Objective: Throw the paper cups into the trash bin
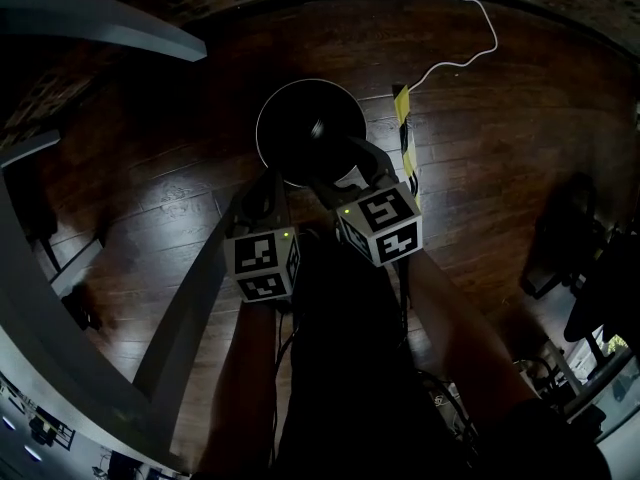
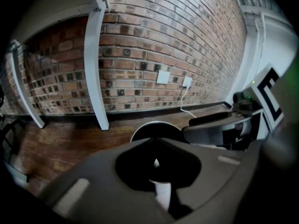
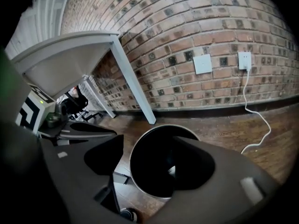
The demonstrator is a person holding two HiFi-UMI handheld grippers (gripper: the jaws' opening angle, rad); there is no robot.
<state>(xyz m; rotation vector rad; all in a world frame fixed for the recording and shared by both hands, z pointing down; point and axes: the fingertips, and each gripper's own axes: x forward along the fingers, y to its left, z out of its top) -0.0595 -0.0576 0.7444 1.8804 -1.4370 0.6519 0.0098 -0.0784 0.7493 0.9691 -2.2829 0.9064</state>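
Observation:
The round trash bin point(image 1: 310, 128) stands on the dark wooden floor, black inside, with a small pale glint point(image 1: 317, 128) showing in it. My right gripper point(image 1: 350, 168) reaches over the bin's near rim; in the right gripper view it point(image 3: 149, 139) is open, the bin's mouth point(image 3: 154, 171) shows between its jaws, and nothing is held. My left gripper point(image 1: 267, 188) hangs at the bin's near left side. In the left gripper view its tips point(image 2: 155, 143) meet, so it is shut. A white strip shows through the slit behind them; what it is I cannot tell.
A brick wall point(image 2: 140, 55) with white outlet plates point(image 3: 203, 63) runs behind the bin. A white cable point(image 1: 470, 48) trails over the floor. White table legs point(image 2: 96, 64) stand to the left. A yellow-black strip point(image 1: 403, 128) lies right of the bin, and dark chairs point(image 1: 570, 238) stand further right.

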